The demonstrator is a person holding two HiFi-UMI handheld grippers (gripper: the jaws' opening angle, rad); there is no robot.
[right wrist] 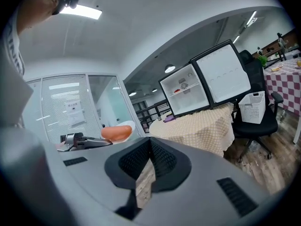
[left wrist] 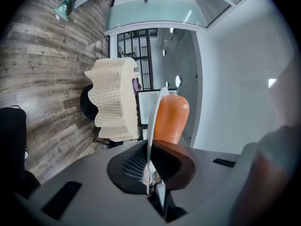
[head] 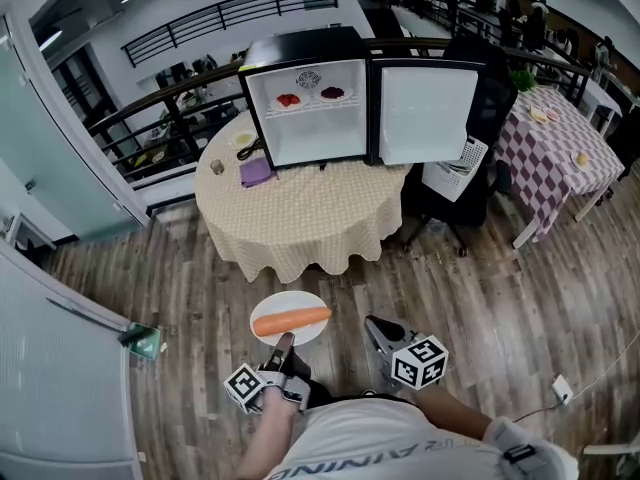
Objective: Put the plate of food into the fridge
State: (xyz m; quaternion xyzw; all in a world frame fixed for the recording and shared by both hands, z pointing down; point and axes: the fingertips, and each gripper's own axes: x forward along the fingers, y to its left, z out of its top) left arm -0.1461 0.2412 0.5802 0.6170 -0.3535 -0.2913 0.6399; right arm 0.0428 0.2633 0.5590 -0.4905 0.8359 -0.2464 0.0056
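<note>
A wood-plank floor (head: 500,298) spread through an open room with a black railing (head: 160,103) at the far side, and on it stood a round surface (head: 300,218) under a cream checked cloth. On that surface sat a black fridge (head: 305,43) with its door (head: 425,113) swung wide to the right; the white inner shelf (head: 310,105) held two small servings, one red and one dark purple. A purple cloth (head: 257,172) lay on the surface just left of the fridge. A black chair (head: 445,208) carrying a white basket (head: 457,166) stood to the right, and beyond it a second table (head: 555,158) in a purple check. Well short of the surface, over the floor, the left tool (head: 281,344) was clenched on the near rim of a white plate (head: 290,300), the rim pinched between its pads, with a carrot (head: 291,320) lying across the plate. The right tool (head: 373,325) sat just beside the plate on its right, apart from it, its jaws pressed together with nothing between them.
</note>
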